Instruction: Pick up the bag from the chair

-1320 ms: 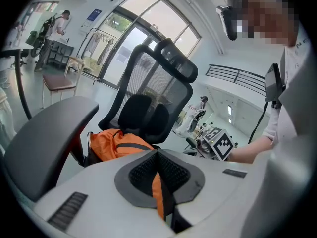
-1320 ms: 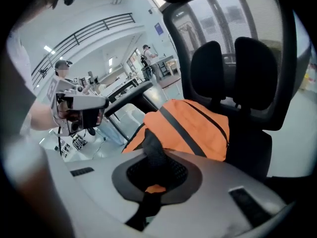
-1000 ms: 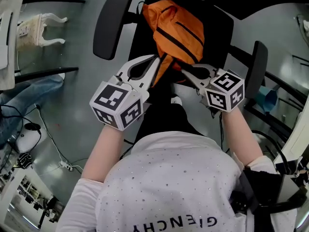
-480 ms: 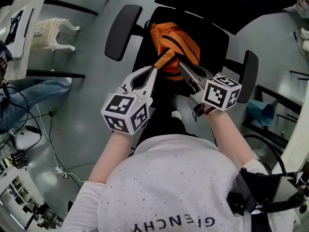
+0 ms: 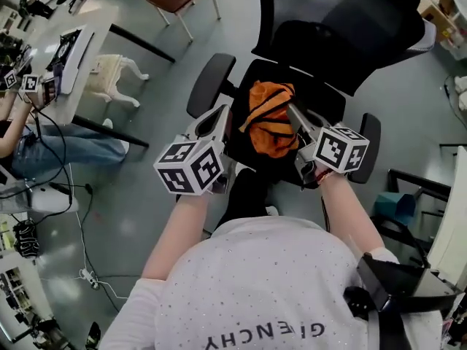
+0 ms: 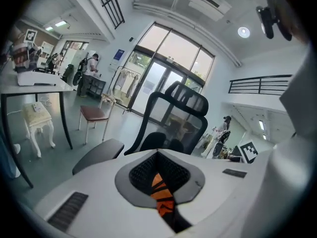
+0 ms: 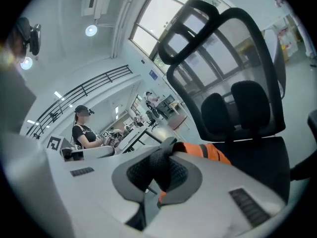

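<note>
Above chair [image 5: 321, 93], crumpled, perhaps nylon bag [image 5: 268, 119]

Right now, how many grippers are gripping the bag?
2. The left gripper is shut on a strap at the left side of the bag. The right gripper is shut on the bag's right side.

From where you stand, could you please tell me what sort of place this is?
Likely an open office or lab workspace: a mesh-backed office chair, a white desk and tall glass doors under ceiling lights.
</note>
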### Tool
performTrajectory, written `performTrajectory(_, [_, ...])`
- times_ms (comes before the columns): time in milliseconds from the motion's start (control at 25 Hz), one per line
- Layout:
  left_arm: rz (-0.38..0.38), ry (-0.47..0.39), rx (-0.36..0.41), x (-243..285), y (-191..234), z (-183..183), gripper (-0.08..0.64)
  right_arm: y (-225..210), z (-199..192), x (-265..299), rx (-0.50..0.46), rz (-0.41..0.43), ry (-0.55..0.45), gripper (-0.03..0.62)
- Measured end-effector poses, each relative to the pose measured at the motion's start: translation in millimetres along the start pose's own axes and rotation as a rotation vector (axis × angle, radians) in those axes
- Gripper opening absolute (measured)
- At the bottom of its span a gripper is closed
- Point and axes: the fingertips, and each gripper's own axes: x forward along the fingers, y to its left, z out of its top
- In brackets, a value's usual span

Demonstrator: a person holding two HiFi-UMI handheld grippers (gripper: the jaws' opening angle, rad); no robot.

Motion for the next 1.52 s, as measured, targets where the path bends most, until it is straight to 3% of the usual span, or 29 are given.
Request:
performTrajectory(160, [0.004,-0.044,0.019,-19.7,-11.6,23.4,0.004,21.9,12.6,-19.0,-0.016,0.019,-0.027,0.003])
performTrajectory(560, [-0.068,-0.144,0.149,-67.3,-75.9,55.3,0.004,104.3,45.3,-77.4,-0.254,0.142,-0.12,0.003])
performTrajectory(760, [-0.092,-0.196,0.223,-87.3,-105.6,68.4,0.004,129.1,56.9,-108.9,-0.388,0.137,-0.144,0.003])
performTrajectory(920, [-0.141,-0.239,0.228,-105.5,-131.9,73.6,0.005,148.2,74.3,-137.5,-0.472,0.12,-0.185,0.003])
performTrajectory(1120, [-0.145,-0.284,0.352,-128.0,-160.9,77.2,0.005,174.4,87.7,-172.9,-0.529,0.116,-0.203,0.003])
performTrajectory(1280, [-0.181,-0.299,0.303,-144.8,-179.2,75.4,0.005,190.7,86.1,-192.7,-0.644,0.106,-0.191,0.002])
performTrajectory(1520, [-0.194,-0.291,0.304,-164.2,-198.8,63.4,0.005,198.2,76.3,-209.9,-0.639,0.144,-0.196,0.002])
